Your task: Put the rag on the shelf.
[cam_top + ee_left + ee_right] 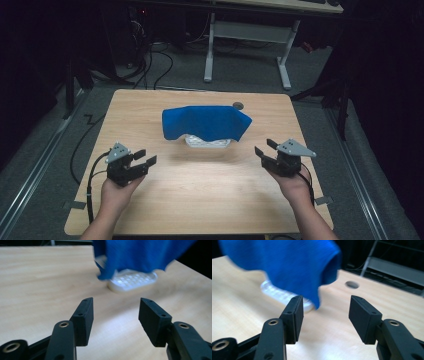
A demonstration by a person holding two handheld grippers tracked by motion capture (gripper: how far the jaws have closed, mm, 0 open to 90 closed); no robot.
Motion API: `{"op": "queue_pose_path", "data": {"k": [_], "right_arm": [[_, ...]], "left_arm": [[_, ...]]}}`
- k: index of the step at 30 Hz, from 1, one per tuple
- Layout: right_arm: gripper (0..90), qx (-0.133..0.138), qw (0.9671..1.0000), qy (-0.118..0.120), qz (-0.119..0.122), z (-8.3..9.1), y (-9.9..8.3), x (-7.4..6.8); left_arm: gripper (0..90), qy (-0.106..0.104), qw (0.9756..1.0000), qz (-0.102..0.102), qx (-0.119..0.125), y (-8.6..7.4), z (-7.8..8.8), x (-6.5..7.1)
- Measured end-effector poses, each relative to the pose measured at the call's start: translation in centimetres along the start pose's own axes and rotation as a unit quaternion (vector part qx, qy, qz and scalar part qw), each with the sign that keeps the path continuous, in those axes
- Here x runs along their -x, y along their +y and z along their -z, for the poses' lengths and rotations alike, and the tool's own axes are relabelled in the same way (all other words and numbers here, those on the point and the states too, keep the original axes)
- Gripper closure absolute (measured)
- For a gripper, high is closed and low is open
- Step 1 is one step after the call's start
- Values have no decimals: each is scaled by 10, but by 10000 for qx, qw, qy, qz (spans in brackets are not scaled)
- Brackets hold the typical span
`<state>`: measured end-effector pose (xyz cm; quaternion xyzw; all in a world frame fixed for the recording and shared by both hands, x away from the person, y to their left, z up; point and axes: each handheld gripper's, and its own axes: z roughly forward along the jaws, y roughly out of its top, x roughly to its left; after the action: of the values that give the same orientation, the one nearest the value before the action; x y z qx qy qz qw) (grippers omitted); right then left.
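A blue cloth lies draped over a white latticed basket in the middle of the wooden table. The cloth covers most of the basket; only its lower rim shows. My left gripper is held at the front left, apart from the cloth, jaws open and empty. My right gripper is at the front right, also open and empty, pointing toward the cloth and basket. In the gripper views, the left gripper and right gripper show bare table between their pads.
A round cable hole sits near the table's far edge, behind the cloth. A white desk frame and cables stand on the floor beyond. Bare wood stretches between the two hands.
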<state>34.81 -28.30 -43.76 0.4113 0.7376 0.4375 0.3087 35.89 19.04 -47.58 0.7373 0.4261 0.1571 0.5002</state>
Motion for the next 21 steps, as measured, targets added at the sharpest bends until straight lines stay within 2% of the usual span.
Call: {"op": "queue_pose_path", "data": {"k": [4, 8, 9, 10, 13, 14, 15, 16, 17, 19, 21], "right_arm": [[428, -109, 9998, 181, -13, 9, -14, -21], [376, -473, 9981, 393, -6, 3, -33, -47], [370, -546, 9976, 418, -2, 0, -35, -52], [366, -654, 9969, 436, 32, -3, -39, -57], [321, -1050, 9924, 632, -60, -16, -52, -74], [332, -1057, 9927, 576, -42, -19, -58, -78], [371, -988, 9938, 508, -43, -21, -67, -83], [350, -1055, 9927, 573, -57, -22, -69, -84], [327, -1127, 9914, 660, -17, -24, -69, -85], [338, -1071, 9919, 655, 209, -25, -71, -86], [343, -1176, 9907, 639, 237, -27, -75, -84]], "left_arm": [[440, -103, 9996, -136, -222, -23, 5, 21], [415, -227, 9972, -396, -596, -46, -2, 42], [413, -330, 9962, -377, -709, -51, -5, 45], [415, -438, 9943, -379, -898, -57, -10, 48], [408, -480, 9902, -456, -1226, -67, -21, 54], [396, -448, 9897, -598, -1218, -68, -22, 57], [398, -429, 9894, -646, -1231, -67, -23, 58], [395, -431, 9892, -698, -1214, -67, -24, 59], [391, -440, 9893, -721, -1187, -66, -26, 59], [389, -417, 9894, -725, -1187, -66, -27, 58], [388, -416, 9904, -671, -1138, -66, -26, 57]]}}
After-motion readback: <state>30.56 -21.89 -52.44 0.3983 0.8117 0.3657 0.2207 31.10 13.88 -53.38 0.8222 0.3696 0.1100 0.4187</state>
